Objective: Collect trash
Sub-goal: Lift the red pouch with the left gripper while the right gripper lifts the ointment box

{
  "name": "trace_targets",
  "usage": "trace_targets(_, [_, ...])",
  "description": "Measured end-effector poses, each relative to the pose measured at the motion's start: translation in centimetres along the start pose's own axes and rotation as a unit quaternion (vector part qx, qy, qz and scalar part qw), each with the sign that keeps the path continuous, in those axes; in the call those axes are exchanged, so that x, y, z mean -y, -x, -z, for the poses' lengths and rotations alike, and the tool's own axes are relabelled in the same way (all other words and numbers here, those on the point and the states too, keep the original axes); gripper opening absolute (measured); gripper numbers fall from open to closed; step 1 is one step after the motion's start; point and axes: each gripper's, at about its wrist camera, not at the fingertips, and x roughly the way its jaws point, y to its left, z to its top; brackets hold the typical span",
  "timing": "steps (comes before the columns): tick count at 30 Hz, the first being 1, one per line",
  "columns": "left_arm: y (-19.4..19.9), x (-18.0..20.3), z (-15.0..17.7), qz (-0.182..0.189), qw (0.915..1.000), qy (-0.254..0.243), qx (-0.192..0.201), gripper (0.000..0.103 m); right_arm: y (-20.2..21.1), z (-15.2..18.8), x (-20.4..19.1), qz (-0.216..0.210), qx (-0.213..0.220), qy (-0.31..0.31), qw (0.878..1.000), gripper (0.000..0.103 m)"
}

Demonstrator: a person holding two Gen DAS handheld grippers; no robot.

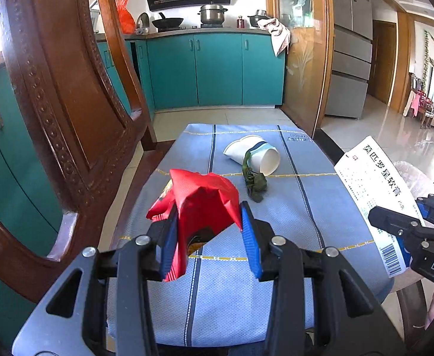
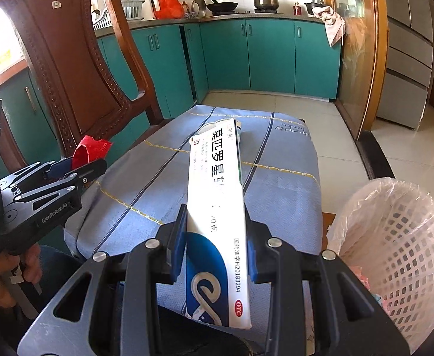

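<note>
the carved chair back [image 1: 68,112] rises close on the left of the blue cushion [image 1: 306,207], walling off that side. on the cushion's far half a tipped paper cup [image 1: 255,154] and a green scrap [image 1: 255,184] lie touching, blocking the middle; the near half is bare cloth. the right edge drops to open tiled floor [image 2: 350,136], where the lined white basket [image 2: 401,237] stands just beside the cushion, its mouth uncovered. beyond the far edge the floor runs clear to the teal cabinets [image 1: 217,71].

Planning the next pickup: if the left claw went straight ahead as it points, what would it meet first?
Probably the green scrap, then the tipped paper cup on the blue cushion; depth is uncertain. It already grips a red wrapper.
</note>
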Motion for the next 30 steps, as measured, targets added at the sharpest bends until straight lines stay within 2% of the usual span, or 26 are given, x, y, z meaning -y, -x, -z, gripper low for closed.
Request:
trace_targets(23, [1.3,0.8,0.0,-0.001,0.9998,-0.012,0.015,0.040,0.2,0.0,-0.7,0.019,0.005,0.014,1.000,0.033])
trace_targets(30, [1.5,1.2,-0.2,-0.003,0.9997,-0.018,0.015,0.040,1.0,-0.2,-0.3,0.033,0.022,0.017,0.999,0.033])
